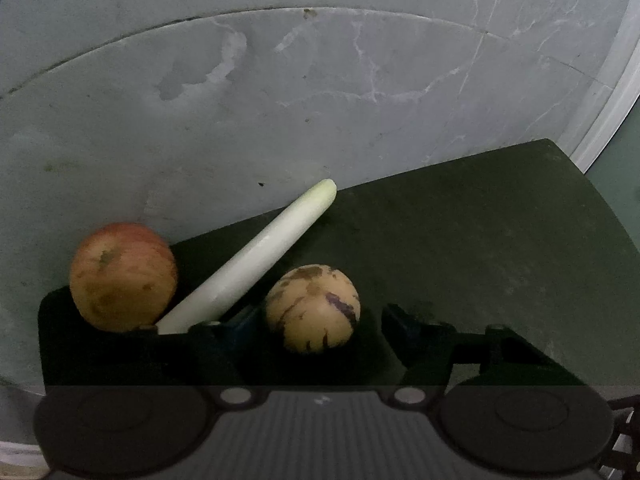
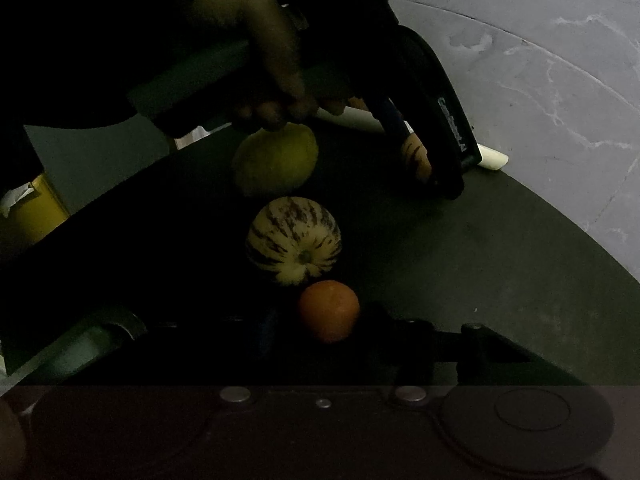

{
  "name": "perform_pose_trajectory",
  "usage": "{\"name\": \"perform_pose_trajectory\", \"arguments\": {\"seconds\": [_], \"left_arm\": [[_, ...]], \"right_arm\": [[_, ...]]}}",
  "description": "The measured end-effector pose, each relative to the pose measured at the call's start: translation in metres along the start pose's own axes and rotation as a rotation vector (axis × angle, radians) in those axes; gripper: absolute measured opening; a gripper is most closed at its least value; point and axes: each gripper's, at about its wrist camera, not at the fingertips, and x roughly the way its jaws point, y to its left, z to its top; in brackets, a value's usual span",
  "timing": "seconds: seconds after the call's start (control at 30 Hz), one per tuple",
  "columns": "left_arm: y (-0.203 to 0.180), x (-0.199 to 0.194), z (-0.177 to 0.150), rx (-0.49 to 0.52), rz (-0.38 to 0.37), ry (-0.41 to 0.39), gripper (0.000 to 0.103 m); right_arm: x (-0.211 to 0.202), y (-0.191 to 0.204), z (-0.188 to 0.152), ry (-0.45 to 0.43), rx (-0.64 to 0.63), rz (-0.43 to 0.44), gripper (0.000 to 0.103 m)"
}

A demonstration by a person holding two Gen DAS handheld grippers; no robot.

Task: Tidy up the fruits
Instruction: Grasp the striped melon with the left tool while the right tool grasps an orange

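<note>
In the left wrist view a tan fruit with purple streaks (image 1: 313, 309) lies between the open fingers of my left gripper (image 1: 316, 324), apart from both. A red-yellow apple (image 1: 122, 276) and a long pale-green stalk (image 1: 252, 258) lie to its left on the dark mat (image 1: 480, 248). In the right wrist view an orange (image 2: 329, 310) sits between the open fingers of my right gripper (image 2: 320, 328). Beyond it lie a striped melon (image 2: 294, 239) and a yellow fruit (image 2: 275, 160). The left gripper (image 2: 424, 160) shows at the far end, around the streaked fruit.
The dark mat (image 2: 500, 248) lies on a grey marble floor (image 1: 320, 100). The mat's far corner (image 1: 552, 148) is at right. A hand (image 2: 256, 52) holds the left gripper. A yellow box (image 2: 36, 212) stands at the left edge.
</note>
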Motion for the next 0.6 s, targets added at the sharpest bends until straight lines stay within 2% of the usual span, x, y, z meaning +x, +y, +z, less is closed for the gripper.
{"name": "perform_pose_trajectory", "arguments": {"seconds": [0.27, 0.37, 0.6], "left_arm": [[0.0, 0.005, -0.002, -0.014, 0.023, -0.002, 0.055], [-0.001, 0.004, -0.004, -0.01, 0.026, -0.003, 0.055], [-0.011, 0.006, -0.005, -0.011, 0.017, 0.007, 0.054]], "right_arm": [[0.002, -0.002, 0.0, -0.01, 0.011, -0.006, 0.04], [0.001, -0.003, 0.0, -0.013, 0.02, -0.011, 0.036], [-0.003, -0.006, -0.003, -0.029, 0.049, -0.009, 0.035]]}}
